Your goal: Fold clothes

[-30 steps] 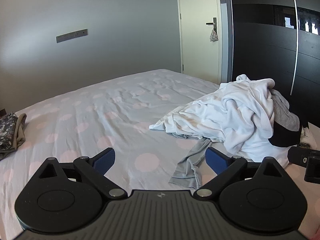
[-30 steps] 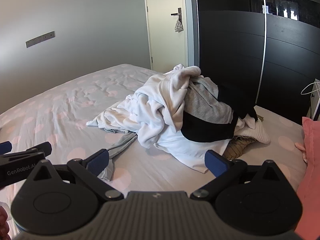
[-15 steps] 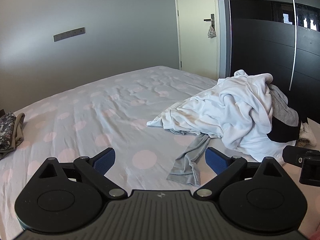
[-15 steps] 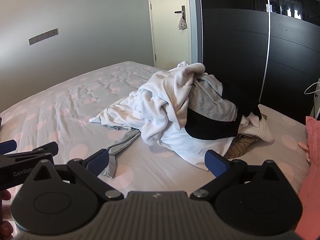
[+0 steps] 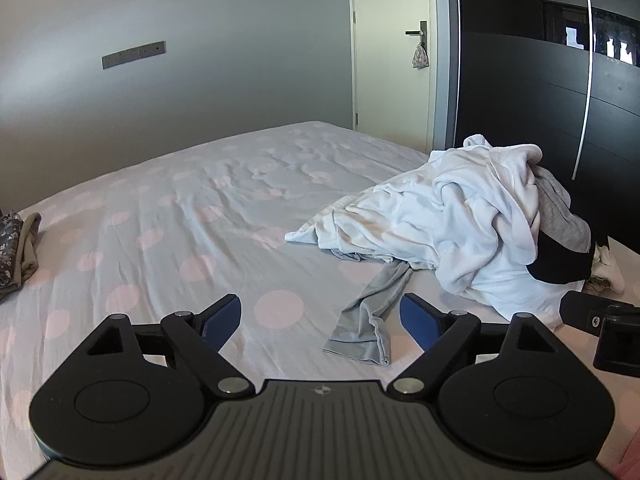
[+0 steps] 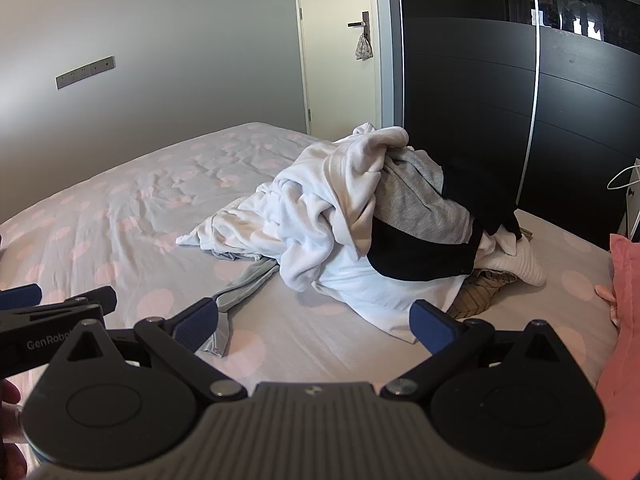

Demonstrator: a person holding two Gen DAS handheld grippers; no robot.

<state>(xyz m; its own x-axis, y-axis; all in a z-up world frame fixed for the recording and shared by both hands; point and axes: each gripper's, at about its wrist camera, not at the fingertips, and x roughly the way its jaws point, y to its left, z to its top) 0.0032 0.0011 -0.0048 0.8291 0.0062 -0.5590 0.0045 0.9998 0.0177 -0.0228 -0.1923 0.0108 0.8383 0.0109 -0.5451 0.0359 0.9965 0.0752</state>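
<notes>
A heap of unfolded clothes (image 5: 460, 224) (image 6: 336, 220) lies on the bed's right side: white garments on top, grey (image 6: 416, 208) and black (image 6: 416, 256) pieces behind, a tan striped item (image 6: 476, 292) at its foot. A light grey-blue garment (image 5: 372, 312) (image 6: 240, 292) trails out of the heap towards me. My left gripper (image 5: 320, 316) hovers open above the sheet, just left of that trailing end. Open too, my right gripper (image 6: 314, 324) faces the heap from a short distance. Neither holds anything.
The bed (image 5: 180, 216) has a pale sheet with pink dots. Folded patterned and beige clothes (image 5: 18, 248) sit at its left edge. A black wardrobe (image 6: 520, 100) stands behind the heap, a door (image 5: 392, 60) beside it. A pink cloth (image 6: 624, 320) lies at the right.
Both grippers have drawn back and up slightly, so the heap sits a little farther off. The clothes have not moved and both grippers stay open.
</notes>
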